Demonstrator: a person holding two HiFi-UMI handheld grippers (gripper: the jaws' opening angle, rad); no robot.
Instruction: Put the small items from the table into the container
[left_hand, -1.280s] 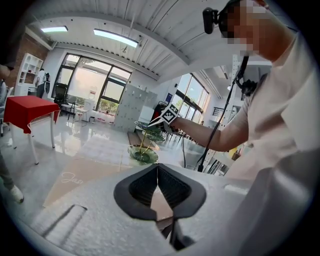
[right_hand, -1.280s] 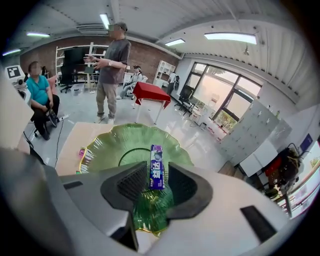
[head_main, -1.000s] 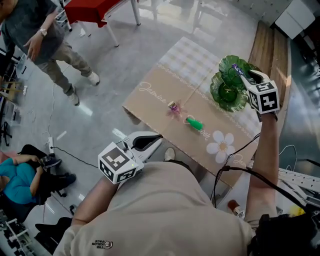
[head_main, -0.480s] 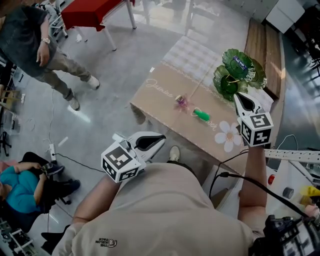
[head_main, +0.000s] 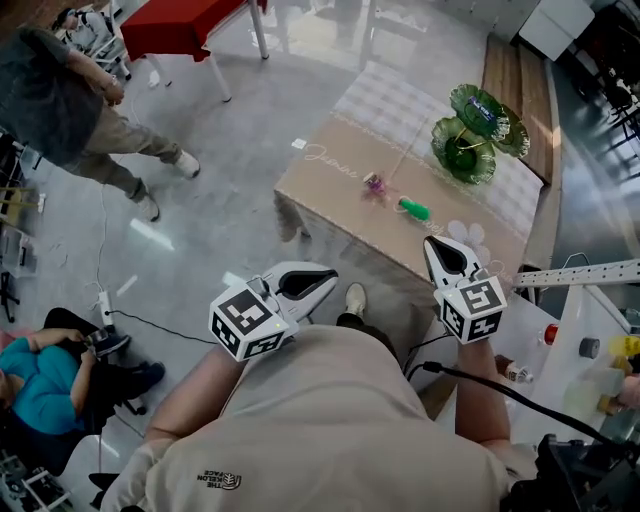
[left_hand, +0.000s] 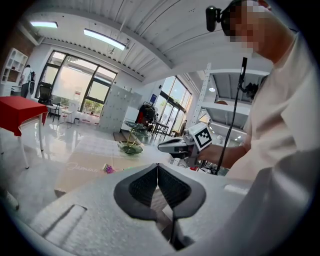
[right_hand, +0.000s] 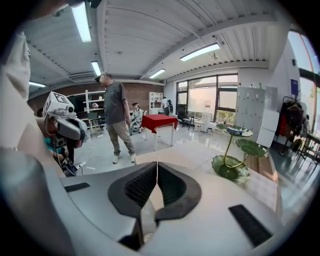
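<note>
A green leaf-shaped tiered stand (head_main: 468, 140) sits at the far end of the table (head_main: 330, 195), with a small blue item (head_main: 482, 103) on its top leaf. A small purple item (head_main: 374, 183) and a green one (head_main: 413, 209) lie on the beige tablecloth. My right gripper (head_main: 430, 242) is shut and empty, hovering off the table's near edge, short of the green item. My left gripper (head_main: 328, 272) is also shut and empty, over the floor left of the table. The stand (right_hand: 232, 167) shows in the right gripper view past the shut jaws (right_hand: 157, 164). The left gripper view shows its closed jaws (left_hand: 158, 166) and the purple item (left_hand: 107, 169).
A person (head_main: 70, 100) stands on the floor at the far left, and another in teal (head_main: 30, 360) sits at the lower left. A red table (head_main: 190, 20) stands beyond. White shelving (head_main: 590, 330) with bottles is at the right. A wooden bench (head_main: 525, 80) runs behind the table.
My right gripper let go of the small blue item on the stand's top leaf, drew back towards my body and closed. The left gripper shifted slightly to the right.
</note>
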